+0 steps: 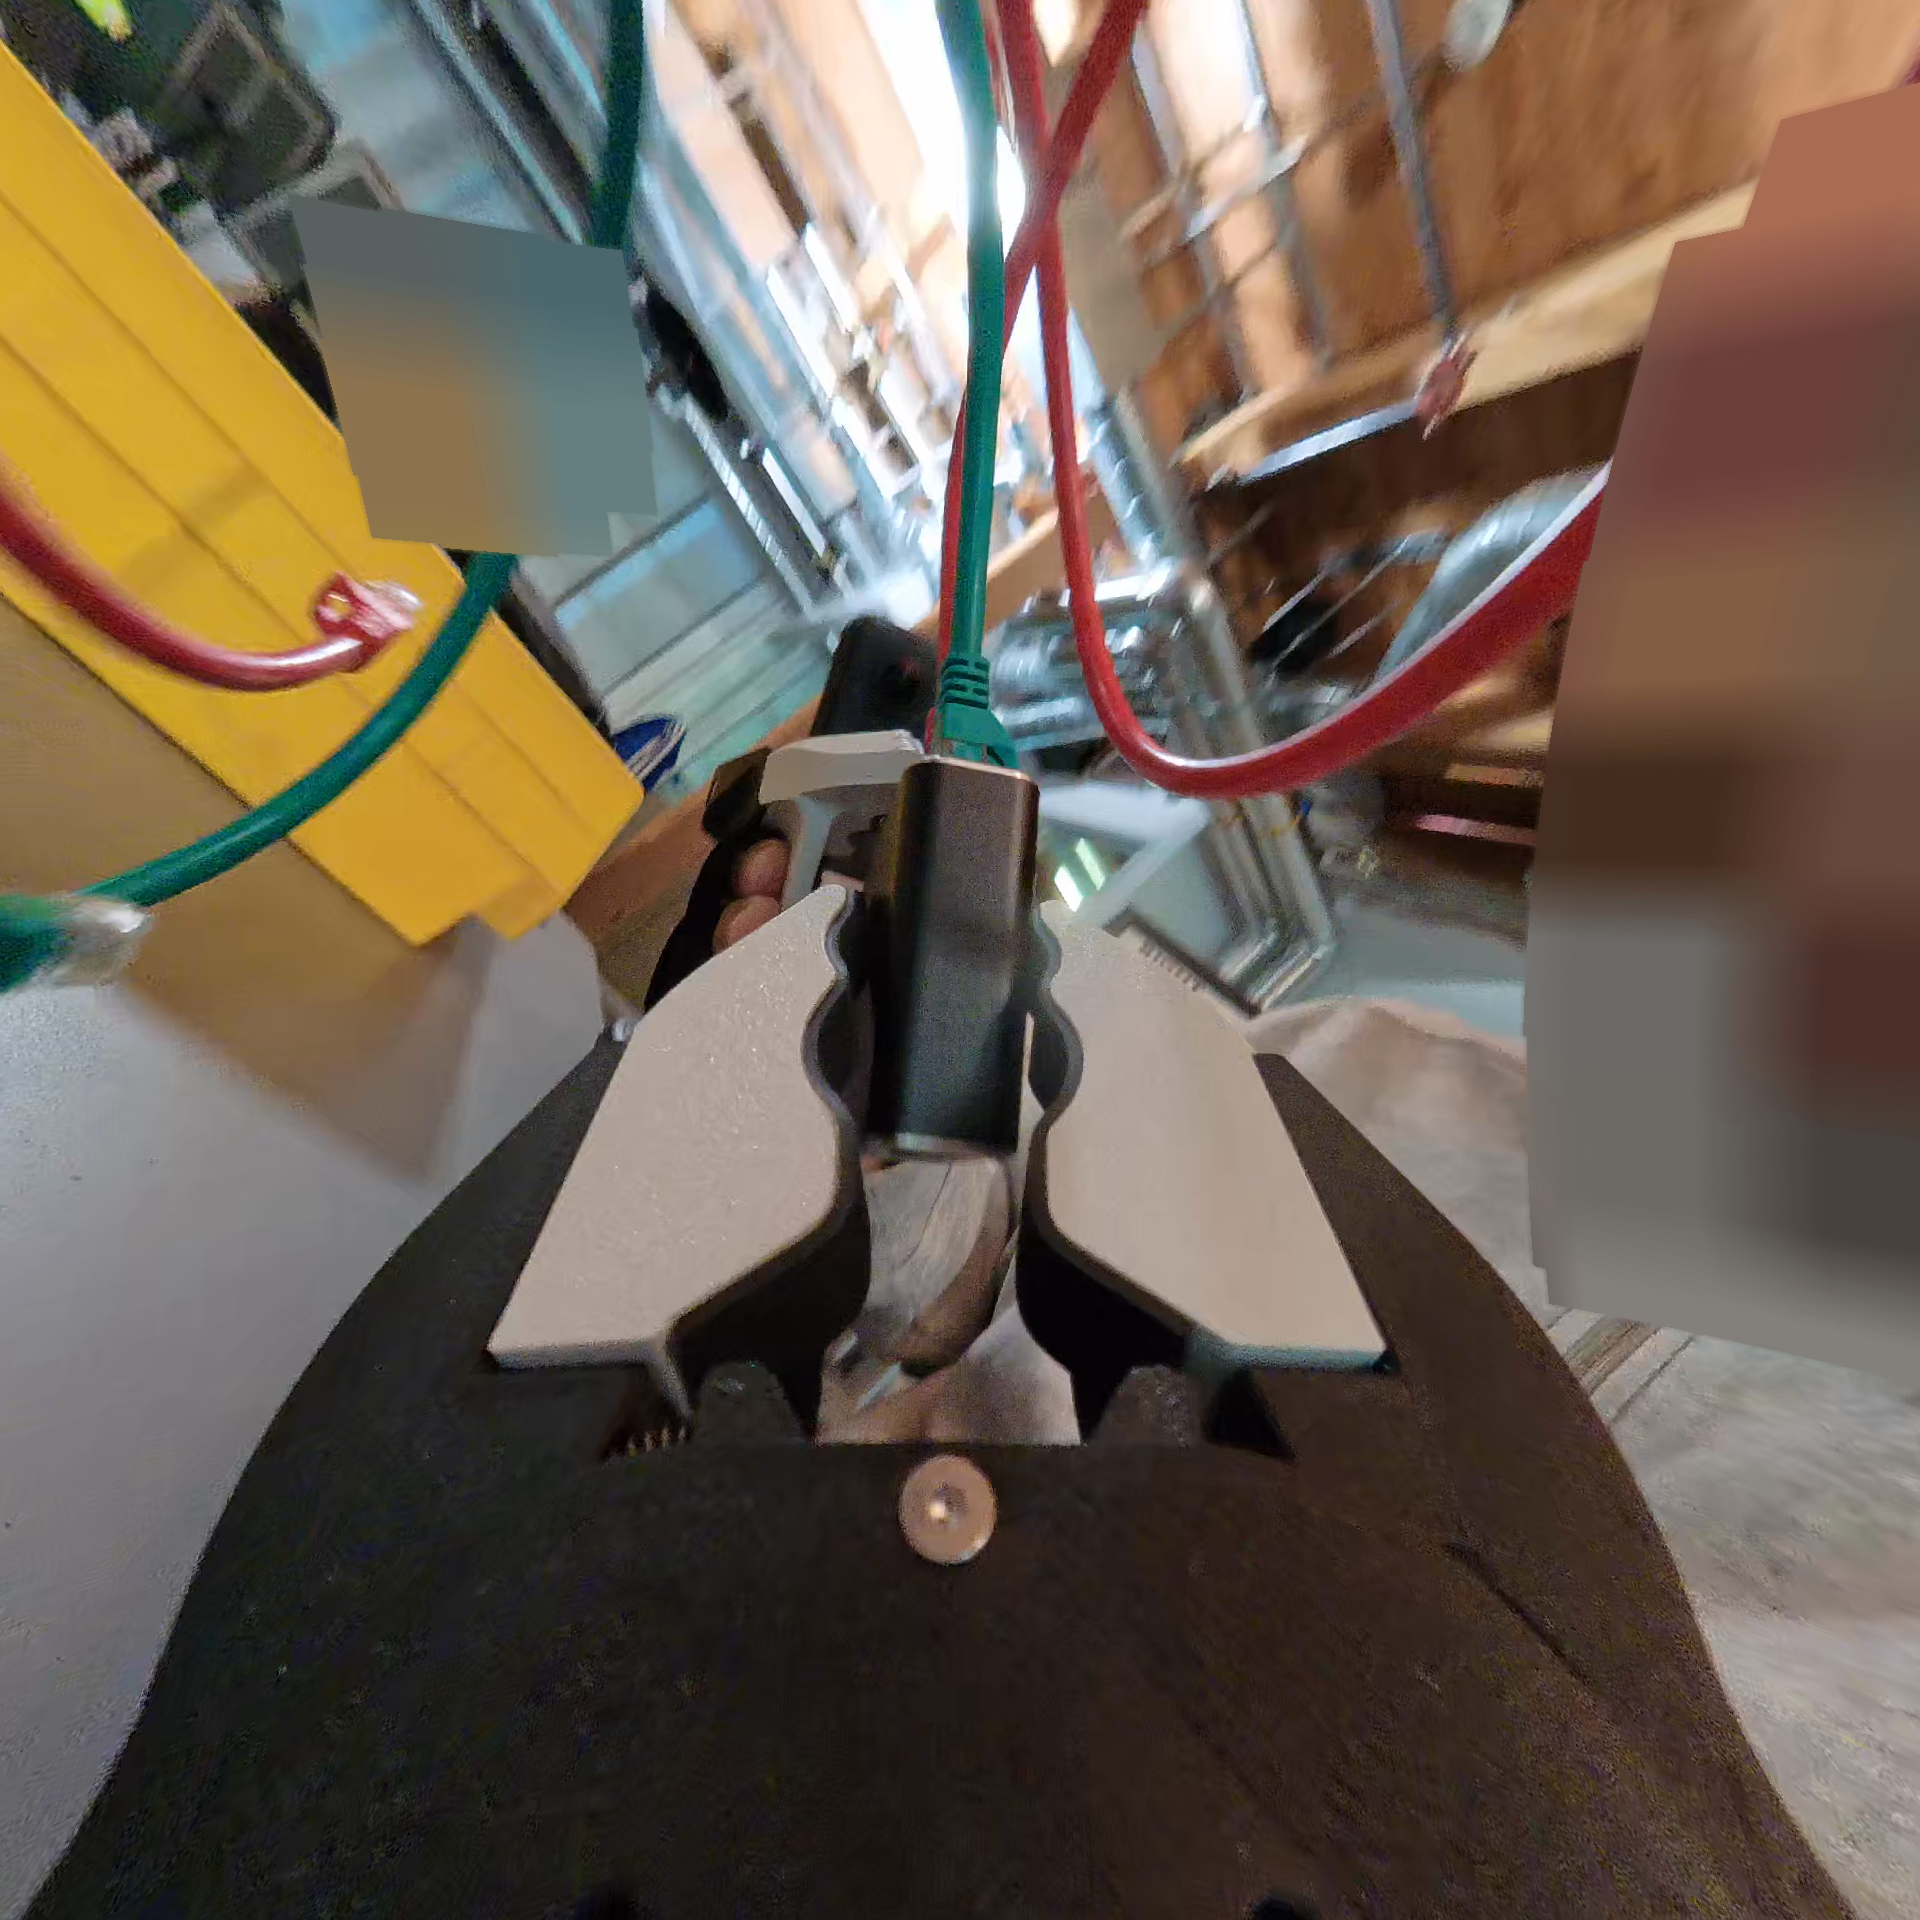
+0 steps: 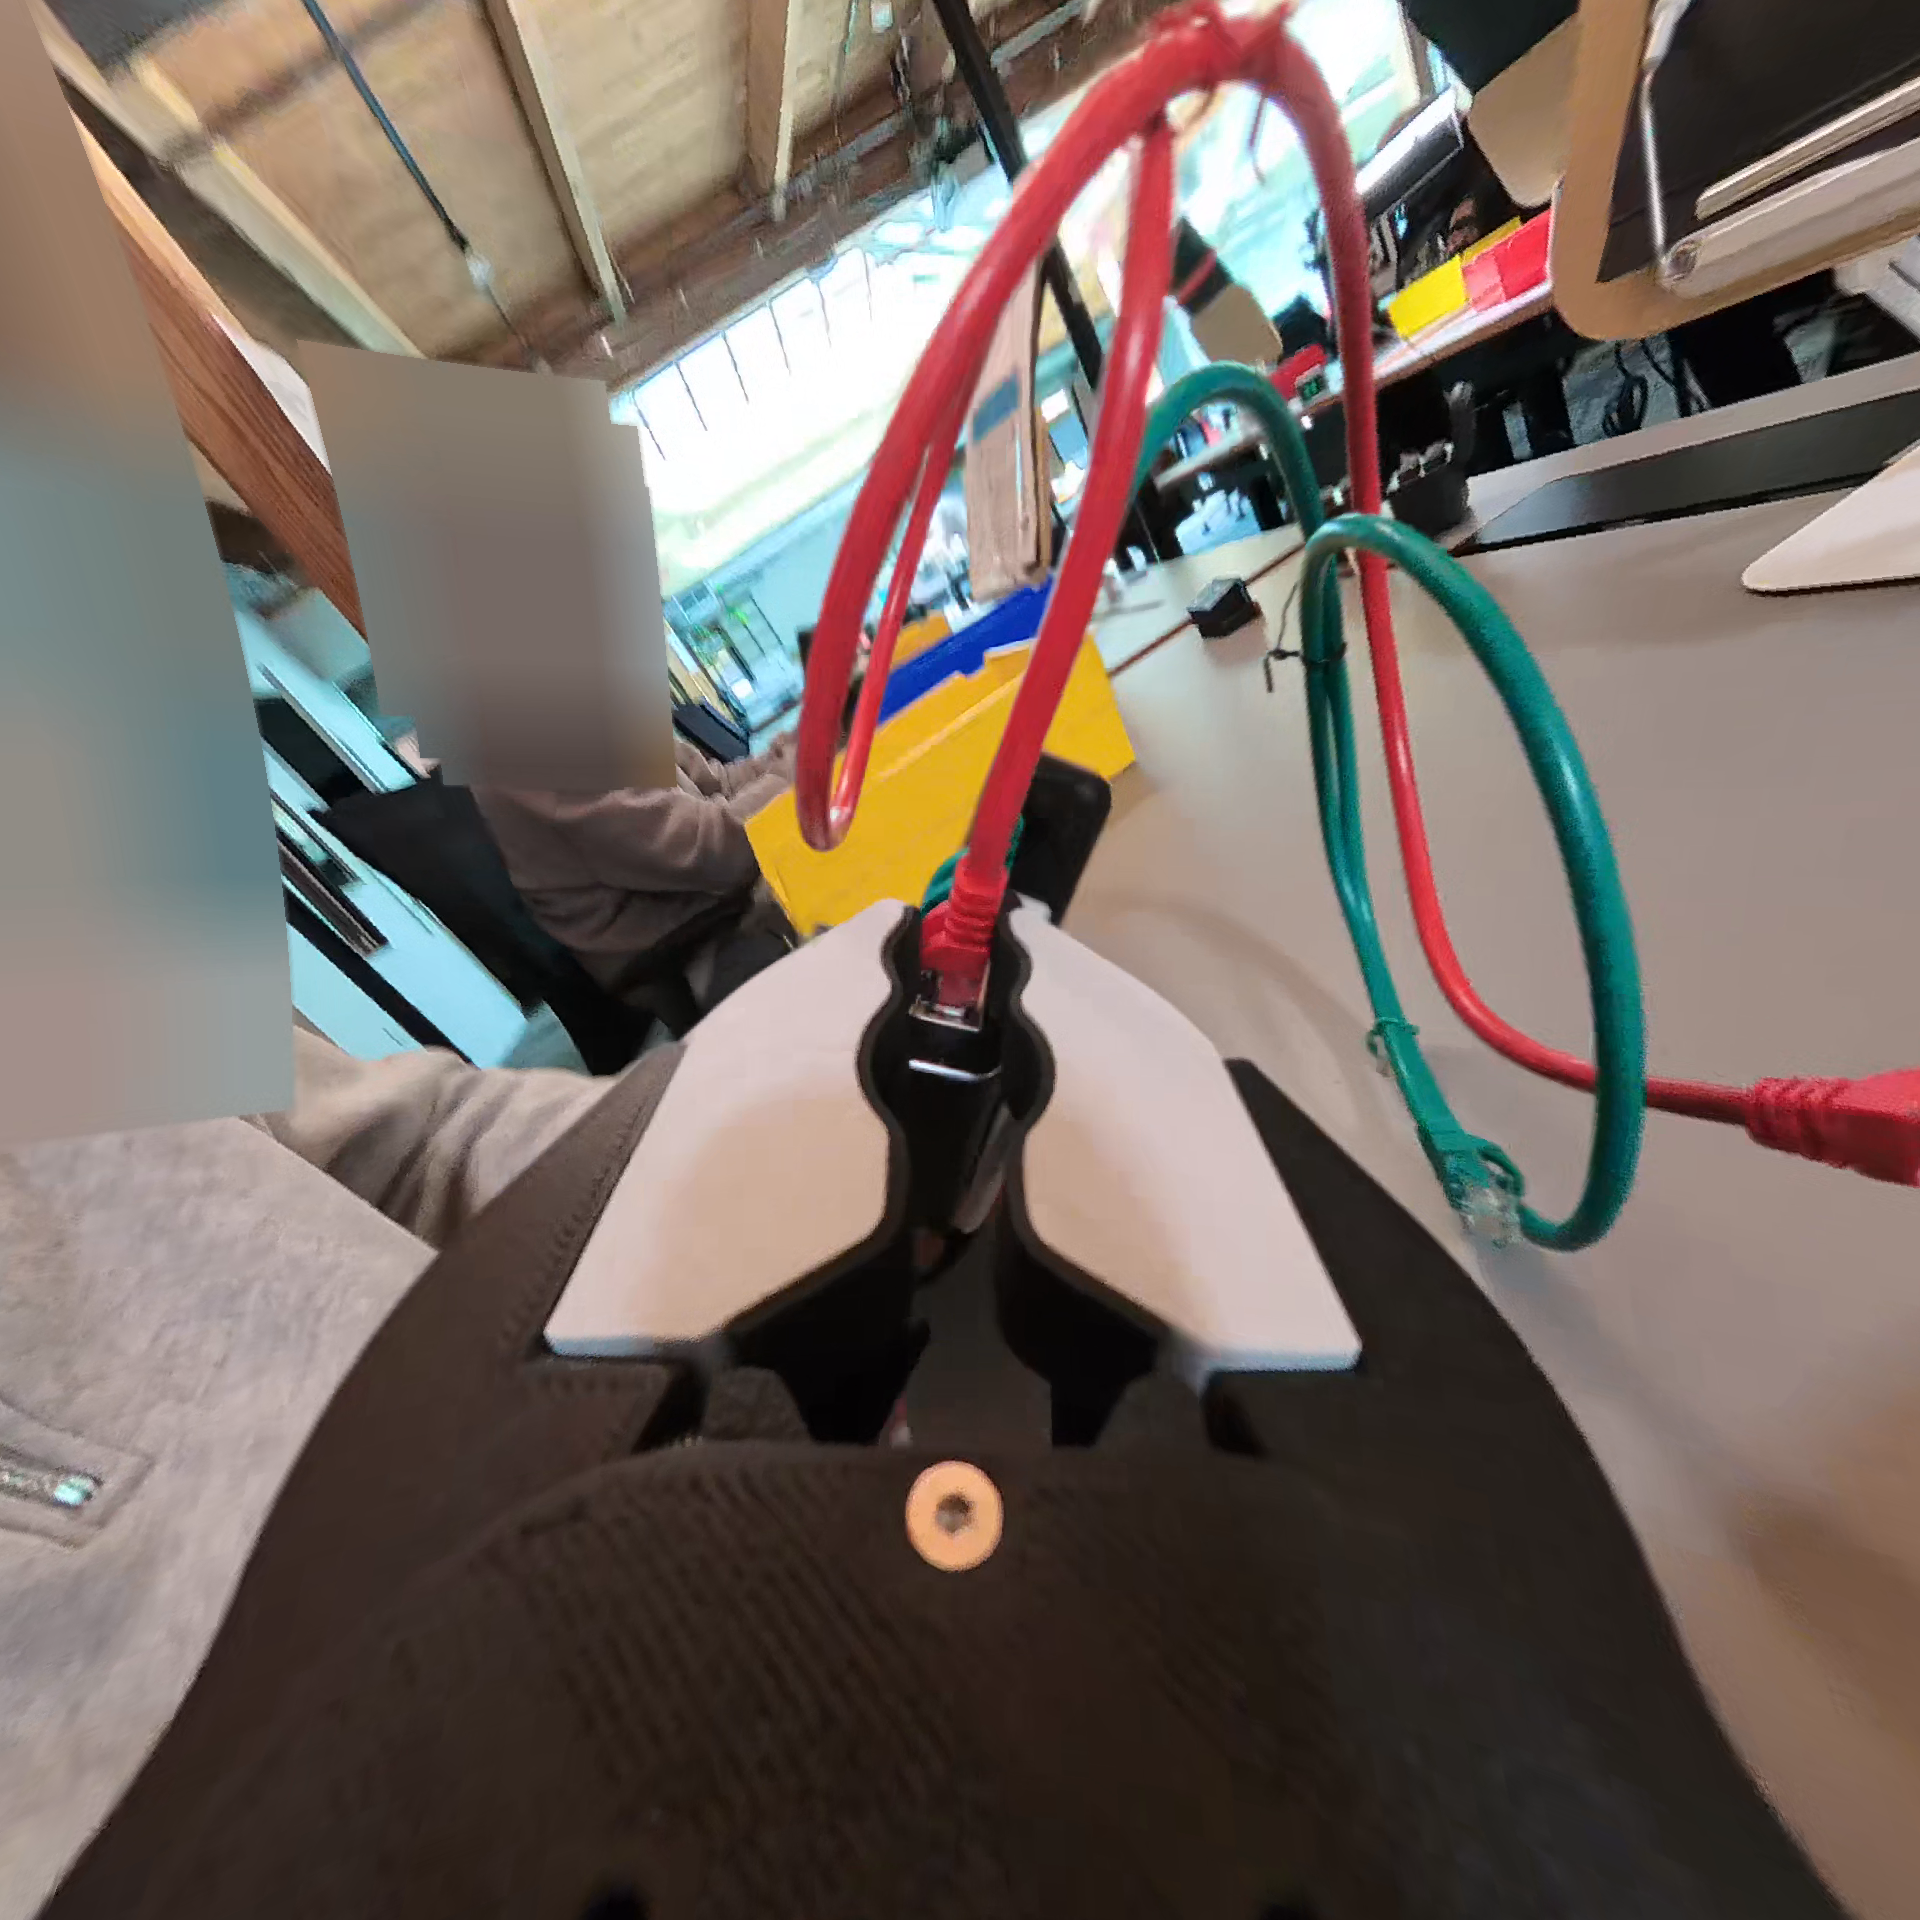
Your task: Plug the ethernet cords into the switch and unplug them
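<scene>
The left tongs [image 1: 940, 935] clamp the black switch [image 1: 951, 956], a green ethernet cord [image 1: 977, 416] plugged into its far end. The right tongs [image 2: 956, 935] pinch the red ethernet cord [image 2: 1039, 644] at its plug, seated in the switch. Free plugs dangle above the worktop [image 2: 1714, 831], beside yellow bins [image 1: 208, 520].

Looking like a workshop/lab: exposed timber roof beams [image 2: 561, 156], yellow parts bin [image 2: 935, 769] sitting on a long bench [image 2: 1714, 779], monitor [image 2: 1766, 135] standing nearby.
</scene>
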The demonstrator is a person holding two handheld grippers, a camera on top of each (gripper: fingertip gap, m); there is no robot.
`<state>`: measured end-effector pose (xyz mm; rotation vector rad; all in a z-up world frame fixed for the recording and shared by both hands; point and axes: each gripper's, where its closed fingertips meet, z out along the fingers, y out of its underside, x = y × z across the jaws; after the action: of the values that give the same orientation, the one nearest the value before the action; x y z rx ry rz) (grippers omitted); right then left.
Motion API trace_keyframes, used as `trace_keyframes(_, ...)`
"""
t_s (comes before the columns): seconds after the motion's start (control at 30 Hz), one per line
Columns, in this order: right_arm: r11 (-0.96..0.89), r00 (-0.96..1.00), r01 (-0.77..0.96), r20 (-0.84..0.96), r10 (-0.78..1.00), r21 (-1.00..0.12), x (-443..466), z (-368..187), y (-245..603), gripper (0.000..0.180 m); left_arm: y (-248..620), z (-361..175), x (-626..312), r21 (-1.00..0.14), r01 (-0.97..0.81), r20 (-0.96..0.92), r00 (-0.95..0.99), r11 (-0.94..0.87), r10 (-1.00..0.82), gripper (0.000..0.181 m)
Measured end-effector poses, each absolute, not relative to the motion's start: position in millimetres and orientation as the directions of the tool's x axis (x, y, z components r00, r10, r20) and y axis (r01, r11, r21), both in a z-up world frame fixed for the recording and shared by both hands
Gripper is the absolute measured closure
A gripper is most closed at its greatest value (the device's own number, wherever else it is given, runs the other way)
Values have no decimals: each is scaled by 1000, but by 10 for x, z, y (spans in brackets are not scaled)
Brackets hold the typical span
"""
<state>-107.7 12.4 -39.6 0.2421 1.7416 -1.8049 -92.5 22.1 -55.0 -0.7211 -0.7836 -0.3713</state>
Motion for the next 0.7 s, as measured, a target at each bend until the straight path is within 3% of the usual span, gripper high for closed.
trace_keyframes(0.1, -17, -703, 672, -632, -327, -740, -1243, -316, 179, 168, 262, -619, -982, -410, 537, 771, 636, 737, -34, 126)
trace_keyframes(0.2, -58, -658, 722, -660, -362, -689, -1257, -272, 191, 167, 531, -645, -962, -406, 582, 777, 625, 704, -69, 111)
trace_keyframes(0.47, -166, -736, 664, -599, -314, -729, -1175, -245, 125, 167, 339, -564, -947, -301, 469, 749, 655, 830, -98, 151)
trace_keyframes(0.7, -90, -713, 684, -637, -293, -724, -1136, -430, 39, 168, -108, -521, -982, -375, 296, 737, 670, 879, 89, 156)
